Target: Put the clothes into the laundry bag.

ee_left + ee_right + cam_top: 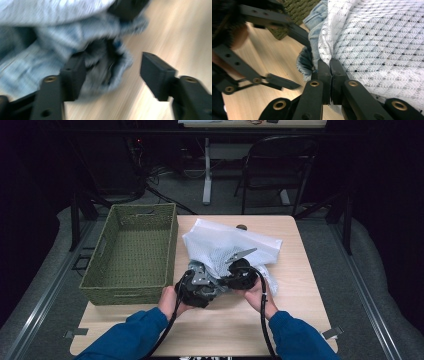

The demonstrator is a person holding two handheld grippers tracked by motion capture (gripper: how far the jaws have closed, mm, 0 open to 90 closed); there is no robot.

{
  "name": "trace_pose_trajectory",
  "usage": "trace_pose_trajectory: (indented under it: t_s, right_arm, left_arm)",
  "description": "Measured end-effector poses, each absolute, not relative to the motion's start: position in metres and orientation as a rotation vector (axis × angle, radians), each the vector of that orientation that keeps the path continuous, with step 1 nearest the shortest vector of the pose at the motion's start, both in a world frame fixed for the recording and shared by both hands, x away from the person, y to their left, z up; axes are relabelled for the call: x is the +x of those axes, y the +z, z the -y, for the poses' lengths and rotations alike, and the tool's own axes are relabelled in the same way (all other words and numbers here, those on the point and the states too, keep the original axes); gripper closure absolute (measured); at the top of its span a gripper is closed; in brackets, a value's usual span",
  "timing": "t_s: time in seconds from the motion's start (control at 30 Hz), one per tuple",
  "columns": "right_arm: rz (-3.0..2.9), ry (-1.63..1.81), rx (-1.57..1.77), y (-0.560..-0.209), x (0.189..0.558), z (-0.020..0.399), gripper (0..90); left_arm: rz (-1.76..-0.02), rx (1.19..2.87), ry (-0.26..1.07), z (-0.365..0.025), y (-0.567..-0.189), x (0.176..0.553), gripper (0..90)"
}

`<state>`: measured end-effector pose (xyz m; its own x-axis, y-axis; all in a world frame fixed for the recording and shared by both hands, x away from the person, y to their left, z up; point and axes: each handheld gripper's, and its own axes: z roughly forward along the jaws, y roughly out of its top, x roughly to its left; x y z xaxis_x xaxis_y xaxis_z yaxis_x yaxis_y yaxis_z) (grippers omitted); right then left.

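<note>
A white mesh bag (225, 245) lies crumpled on the wooden table (305, 290), with blue denim (105, 67) showing at its mouth. My right gripper (330, 62) is shut on the edge of the mesh bag (377, 37), right beside the denim (317, 20). My left gripper (112, 60) stands open; the frayed denim end lies between its jaws, against the left one, and the right jaw is clear of it. In the high view both grippers, left (207, 282) and right (231, 270), meet at the bag's near edge. The left gripper (303, 64) also appears open in the right gripper view.
A green woven basket (125, 295) stands at the table's left, with nothing in it, and its corner (297, 10) is just behind the bag. A small dark round thing (241, 226) sits at the far table edge. A black chair (280, 165) stands beyond the table.
</note>
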<state>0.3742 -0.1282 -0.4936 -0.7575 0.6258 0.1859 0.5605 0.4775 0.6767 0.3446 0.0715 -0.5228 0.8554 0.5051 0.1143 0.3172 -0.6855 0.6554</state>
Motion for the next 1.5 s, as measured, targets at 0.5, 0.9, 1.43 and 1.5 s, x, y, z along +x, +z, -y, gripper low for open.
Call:
trace_pose_trajectory:
  t_s: [0.5, 0.9, 1.43, 1.5]
  right_arm:
    - [-2.645, 1.135, 1.059, -0.497, 0.377, 0.127, 89.4]
    - [-2.61, 1.328, 0.914, -0.462, 0.354, 0.12, 89.4]
    - [-2.687, 1.029, 0.908, -0.475, 0.356, 0.131, 89.5]
    - [-2.699, 0.984, 0.91, -0.477, 0.356, 0.133, 89.4]
  left_arm:
    - [-0.713, 2.425, 0.433, -0.072, -0.556, 0.357, 50.2]
    - [-0.737, 2.157, 0.34, -0.078, -0.519, 0.358, 77.0]
    - [-0.665, 2.193, 0.243, -0.058, -0.525, 0.36, 71.6]
    - [-0.65, 2.242, 0.229, -0.057, -0.527, 0.359, 61.7]
